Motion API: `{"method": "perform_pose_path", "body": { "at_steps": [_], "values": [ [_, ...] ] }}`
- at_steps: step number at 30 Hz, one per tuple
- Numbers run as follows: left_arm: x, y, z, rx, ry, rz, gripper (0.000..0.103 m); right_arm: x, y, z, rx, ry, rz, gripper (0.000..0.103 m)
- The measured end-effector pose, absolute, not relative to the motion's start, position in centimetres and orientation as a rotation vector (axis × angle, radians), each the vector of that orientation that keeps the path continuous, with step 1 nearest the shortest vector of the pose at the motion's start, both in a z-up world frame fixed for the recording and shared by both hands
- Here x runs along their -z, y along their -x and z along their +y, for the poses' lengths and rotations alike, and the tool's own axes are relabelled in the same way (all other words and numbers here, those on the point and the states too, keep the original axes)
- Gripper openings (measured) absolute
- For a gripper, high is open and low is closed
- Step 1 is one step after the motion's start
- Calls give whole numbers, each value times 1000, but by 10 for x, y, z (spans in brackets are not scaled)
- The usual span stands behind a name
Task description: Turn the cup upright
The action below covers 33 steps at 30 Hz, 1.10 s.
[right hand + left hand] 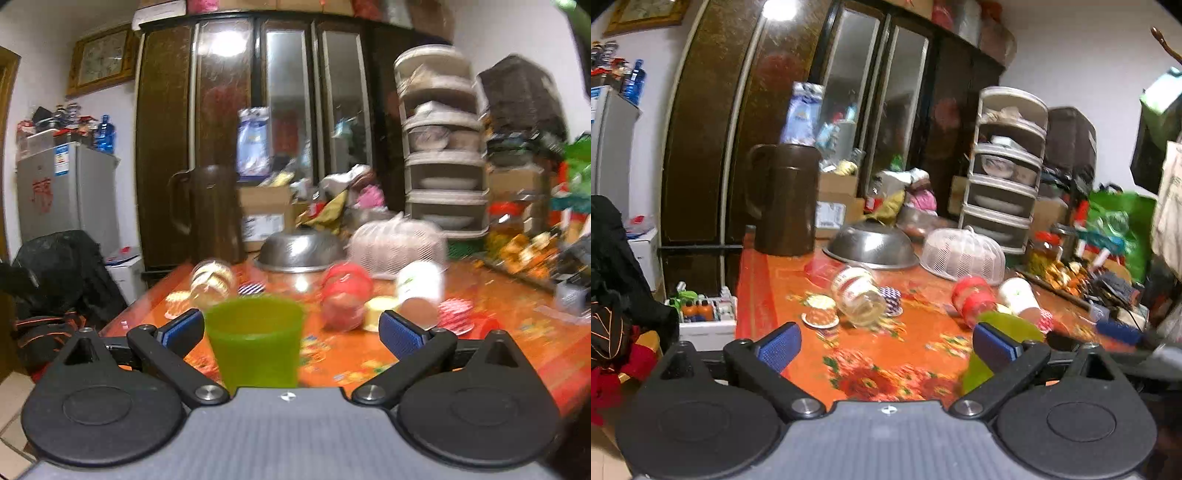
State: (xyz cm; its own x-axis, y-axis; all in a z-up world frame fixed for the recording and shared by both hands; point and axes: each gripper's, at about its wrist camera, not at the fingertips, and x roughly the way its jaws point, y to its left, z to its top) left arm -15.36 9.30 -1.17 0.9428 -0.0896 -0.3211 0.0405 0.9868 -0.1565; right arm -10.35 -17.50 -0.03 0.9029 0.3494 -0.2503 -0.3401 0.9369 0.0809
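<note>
A green plastic cup [255, 339] stands upright, mouth up, on the orange flowered table [351, 365] near its front edge. In the right wrist view it sits between the open fingers of my right gripper [291, 332], close to the left finger [183, 328]; I cannot tell whether it touches. In the left wrist view the same green cup [1008, 332] shows partly behind the right finger [993, 345] of my open, empty left gripper [886, 345]. The right gripper's blue pad [1119, 332] shows at the far right there.
On the table lie a clear jar on its side [858, 299], a red cup [973, 301], a white paper cup [1021, 295], small cupcake liners [820, 317], an upturned steel bowl [873, 245], a white mesh cover [964, 254] and a brown jug [785, 199]. A drawer rack [1004, 170] stands behind.
</note>
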Motion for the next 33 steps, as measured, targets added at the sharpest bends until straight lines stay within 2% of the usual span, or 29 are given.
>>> {"method": "perform_pose_path", "body": {
  "at_steps": [4, 8, 19, 33],
  "values": [
    [-7, 161, 82, 64, 116, 391, 100, -26, 126, -190, -215, -74, 263, 102],
    [-24, 175, 73, 51, 73, 402, 100, -42, 115, -193, -234, -39, 546, 102],
    [-30, 167, 49, 24, 13, 522, 100, -53, 117, -207, -198, -93, 590, 102],
    [-27, 164, 41, 39, -4, 552, 100, -54, 116, -200, -208, -53, 604, 102]
  ]
}}
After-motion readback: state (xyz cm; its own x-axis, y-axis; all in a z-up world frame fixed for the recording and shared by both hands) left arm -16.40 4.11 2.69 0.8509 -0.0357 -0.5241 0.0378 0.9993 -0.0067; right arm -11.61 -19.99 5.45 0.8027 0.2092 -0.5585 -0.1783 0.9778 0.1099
